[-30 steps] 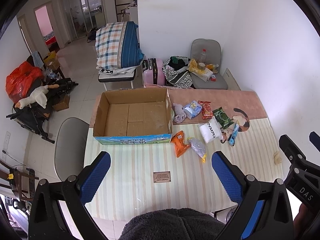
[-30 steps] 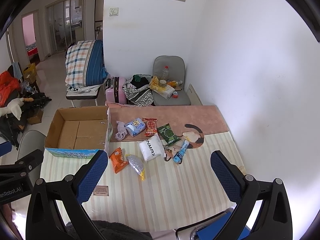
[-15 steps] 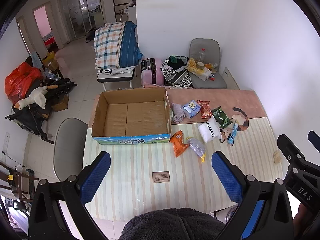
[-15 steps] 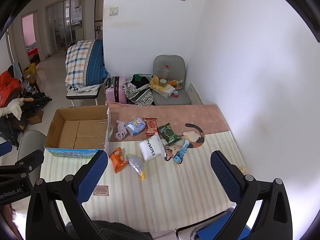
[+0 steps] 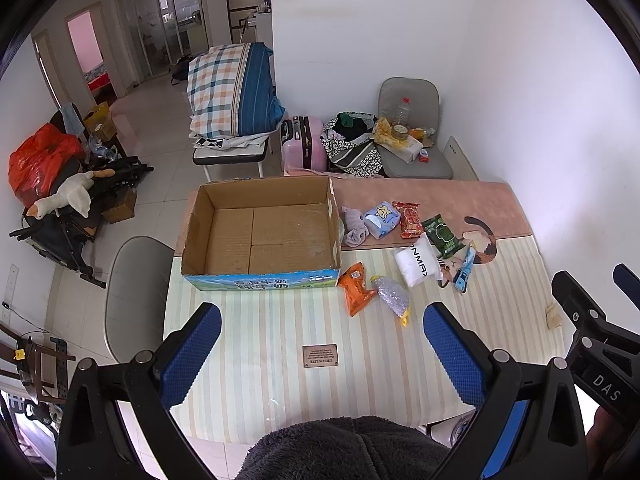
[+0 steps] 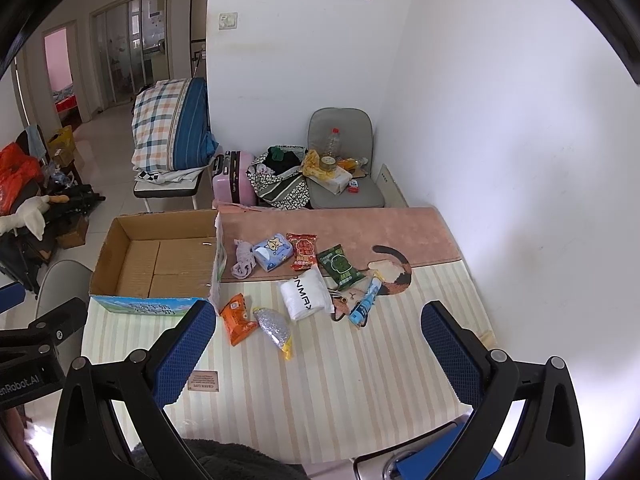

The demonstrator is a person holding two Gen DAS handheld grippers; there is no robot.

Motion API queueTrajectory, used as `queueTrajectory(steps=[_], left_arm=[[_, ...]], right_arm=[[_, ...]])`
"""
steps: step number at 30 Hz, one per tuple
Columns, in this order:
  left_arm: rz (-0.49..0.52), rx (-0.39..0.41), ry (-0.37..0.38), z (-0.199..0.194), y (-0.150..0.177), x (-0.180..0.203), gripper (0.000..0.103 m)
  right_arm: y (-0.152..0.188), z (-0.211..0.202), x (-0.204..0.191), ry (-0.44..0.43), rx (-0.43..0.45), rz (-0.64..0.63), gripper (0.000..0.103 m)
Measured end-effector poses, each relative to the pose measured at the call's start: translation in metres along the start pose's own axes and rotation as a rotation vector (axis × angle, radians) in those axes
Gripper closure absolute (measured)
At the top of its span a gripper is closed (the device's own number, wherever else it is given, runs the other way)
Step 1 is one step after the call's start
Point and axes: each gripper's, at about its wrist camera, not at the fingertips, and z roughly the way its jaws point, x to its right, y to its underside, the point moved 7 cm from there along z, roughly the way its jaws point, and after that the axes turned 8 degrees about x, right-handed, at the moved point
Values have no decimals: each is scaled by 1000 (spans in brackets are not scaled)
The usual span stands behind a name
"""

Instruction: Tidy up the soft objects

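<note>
The striped table carries an open cardboard box at 11 o'clock in the left wrist view, nothing inside it. From 12 to 2 o'clock lie the soft things: white folded cloth, lilac sock, blue tissue pack, red snack bag, green packet, orange packet just beside the box, and silver scrubber. The left gripper and right gripper both hover above the table, jaws spread wide, holding nothing.

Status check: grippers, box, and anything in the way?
Left gripper open, right gripper open, both high over the table. Cardboard box holds nothing. Soft items, white cloth among them, lie right of it, path unobstructed.
</note>
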Motion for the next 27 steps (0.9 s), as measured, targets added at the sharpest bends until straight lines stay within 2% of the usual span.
queueTrajectory(steps=[27], left_arm=[[1,-3,1,4,-2,1,0]], right_arm=[[-4,11,-3,5,-5,5,0]])
